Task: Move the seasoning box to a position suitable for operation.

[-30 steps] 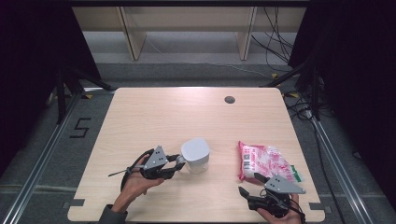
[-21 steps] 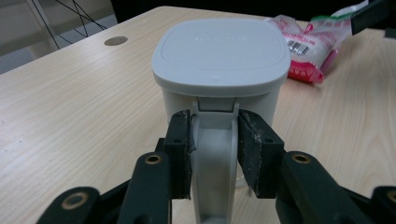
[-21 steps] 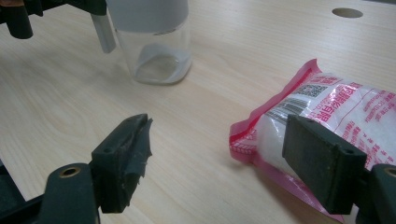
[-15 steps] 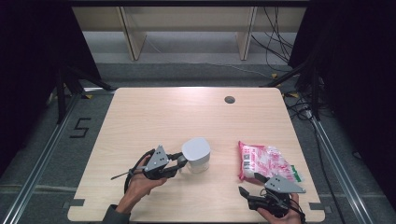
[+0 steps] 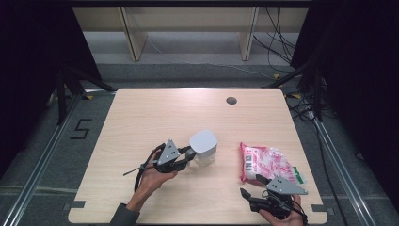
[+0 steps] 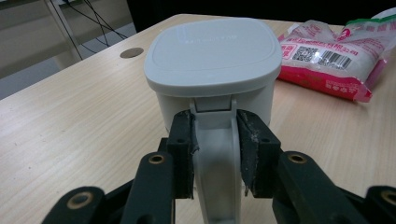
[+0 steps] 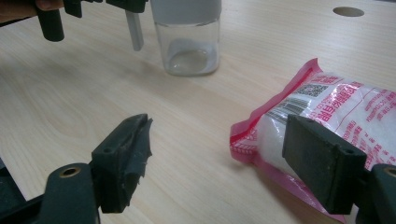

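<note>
Left hand-held gripper (image 5: 188, 155) just closed on jar (image 5: 204, 148) handle, shifted right.

Left gripper (image 5: 184, 157): held level in the left hand (image 5: 153, 176), pointing right; jaws, just closed further, clamp the container's grey handle (image 6: 215, 154). Right gripper (image 5: 254, 200): low at the near edge in the right hand (image 5: 282, 216), jaws spread wide, gripping nothing.

Jar (image 7: 189, 35) top cut off by frame edge; bag (image 6: 343, 56) print illegible
</note>
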Available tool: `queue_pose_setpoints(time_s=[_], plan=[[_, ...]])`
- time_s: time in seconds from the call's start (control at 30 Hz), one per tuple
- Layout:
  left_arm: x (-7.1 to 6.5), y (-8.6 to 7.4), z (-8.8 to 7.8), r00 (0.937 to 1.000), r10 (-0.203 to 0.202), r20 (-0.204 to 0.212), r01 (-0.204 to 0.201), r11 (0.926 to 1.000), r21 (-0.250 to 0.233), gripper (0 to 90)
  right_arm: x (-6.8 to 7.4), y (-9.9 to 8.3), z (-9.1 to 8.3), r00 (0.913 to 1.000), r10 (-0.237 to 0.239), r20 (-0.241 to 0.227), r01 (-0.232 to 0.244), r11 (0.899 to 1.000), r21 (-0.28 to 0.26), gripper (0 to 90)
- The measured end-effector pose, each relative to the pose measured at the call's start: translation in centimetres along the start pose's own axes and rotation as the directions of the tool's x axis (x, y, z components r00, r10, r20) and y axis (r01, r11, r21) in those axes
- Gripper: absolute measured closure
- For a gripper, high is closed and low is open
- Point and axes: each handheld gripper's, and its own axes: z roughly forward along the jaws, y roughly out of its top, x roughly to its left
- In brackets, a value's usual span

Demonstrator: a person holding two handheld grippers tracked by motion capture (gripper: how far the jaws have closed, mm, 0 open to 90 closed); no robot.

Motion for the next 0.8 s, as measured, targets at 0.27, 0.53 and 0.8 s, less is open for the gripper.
queue_pose_setpoints(time_s=[0.27, 0.53, 0.8], plan=[[1.1, -0.4, 1.2, 0.9993, 0.01, -0.036, -0.009, 0.9994, 0.032, 67.0, -0.2, 0.0, -0.1, 1.0, 0.004, 0.008, -0.004, 1.0, -0.005, 24.2], [1.9, -0.8, 1.0, 0.9895, 0.02, -0.143, -0.01, 0.9973, 0.072, 68.1, 0.1, 0.0, -0.1, 0.9996, 0.025, 0.008, -0.025, 1.0, -0.001, 24.2], [2.1, -0.9, 1.7, 0.9876, -0.003, -0.157, 0.012, 0.9982, 0.059, 68.9, -0.2, 0.0, 0.0, 1.0, 0.009, 0.0, -0.009, 1.0, -0.003, 24.2]])
